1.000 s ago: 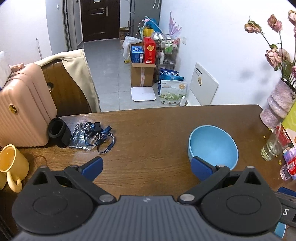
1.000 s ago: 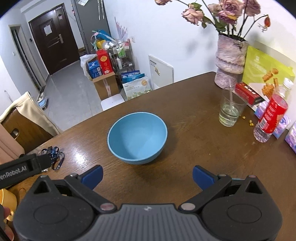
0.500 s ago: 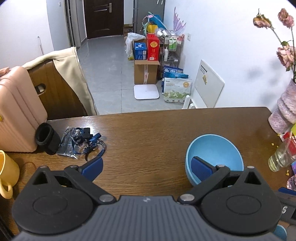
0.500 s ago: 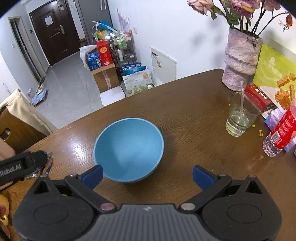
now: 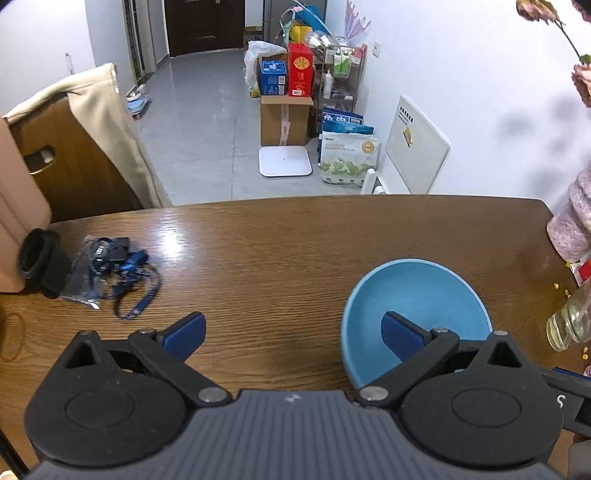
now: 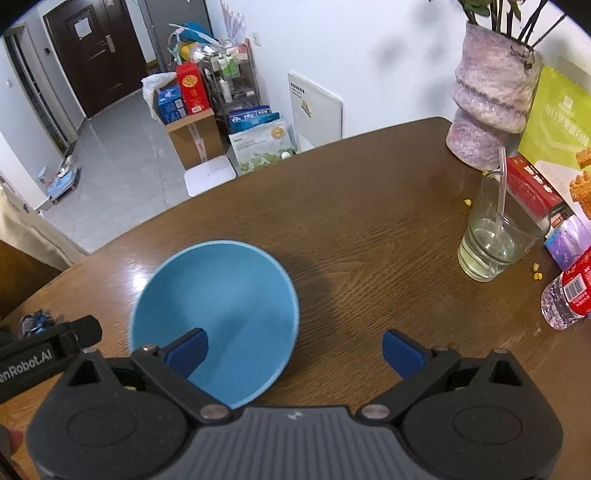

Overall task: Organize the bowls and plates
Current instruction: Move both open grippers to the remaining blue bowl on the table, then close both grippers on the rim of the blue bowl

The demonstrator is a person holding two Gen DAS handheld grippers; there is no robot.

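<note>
A grey tiled floor [image 5: 207, 140] is being shown running back to a dark door [image 5: 203, 22]. The brown wooden desk [image 5: 295, 251] is being occupied by a blue bowl [image 6: 218, 310], sitting near its front edge. Both the left gripper [image 5: 291, 332] and the right gripper [image 6: 293, 349] are being held wide apart, each with one finger over the bowl.

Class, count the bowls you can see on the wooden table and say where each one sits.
1: a blue bowl on the table, left of the drinking glass.
</note>
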